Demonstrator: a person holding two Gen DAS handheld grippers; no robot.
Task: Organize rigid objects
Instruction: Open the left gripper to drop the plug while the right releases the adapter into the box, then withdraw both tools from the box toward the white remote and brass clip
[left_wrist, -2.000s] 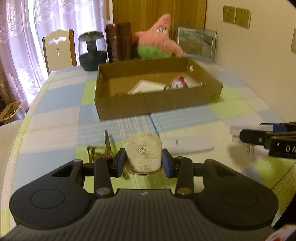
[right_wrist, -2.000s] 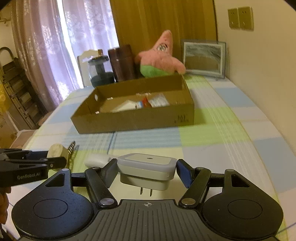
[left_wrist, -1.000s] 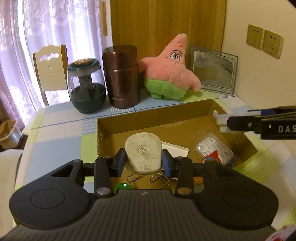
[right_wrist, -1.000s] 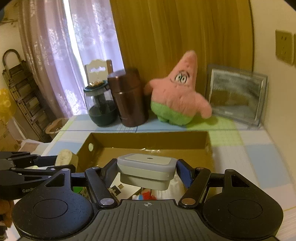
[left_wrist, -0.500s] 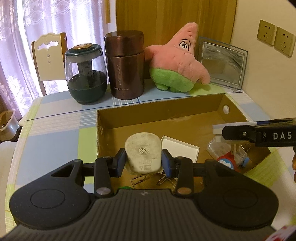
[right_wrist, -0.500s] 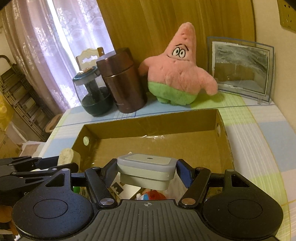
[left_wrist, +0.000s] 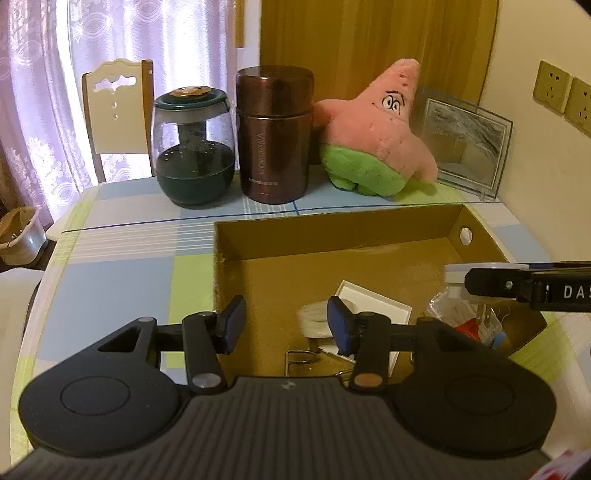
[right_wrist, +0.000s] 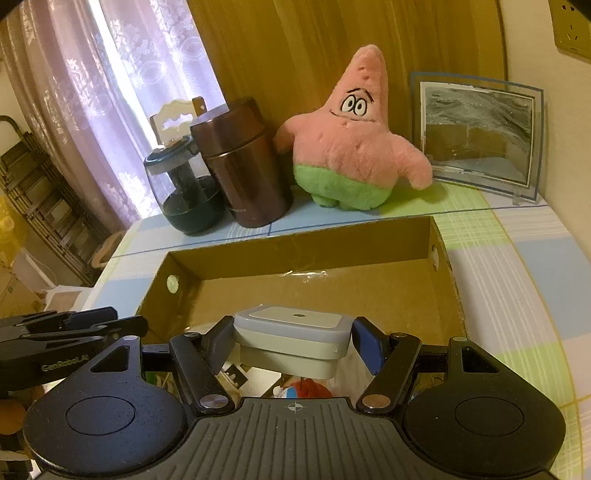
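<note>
A brown cardboard box (left_wrist: 332, 225) lies open on the checked table; it also shows in the right wrist view (right_wrist: 303, 251). My left gripper (left_wrist: 286, 325) is open above the box's near left part. The beige oval plug (left_wrist: 314, 320) is blurred in the box just below its right finger. My right gripper (right_wrist: 293, 343) is shut on a white plug adapter (right_wrist: 291, 332) and holds it over the box's near right side; it shows in the left wrist view (left_wrist: 480, 284). A white flat card (left_wrist: 373, 306), metal clips (left_wrist: 303, 356) and a clear packet (left_wrist: 461, 317) lie in the box.
Behind the box stand a dark glass jar (left_wrist: 192, 147), a brown steel canister (left_wrist: 275, 134), a pink star plush toy (left_wrist: 373, 136) and a glass picture frame (left_wrist: 465, 142). A chair (left_wrist: 118, 110) stands beyond the table. The wall is at the right.
Both grippers moved from the table front to above the box. My left gripper has opened and the beige plug has dropped into the box. The right gripper still holds the adapter.
</note>
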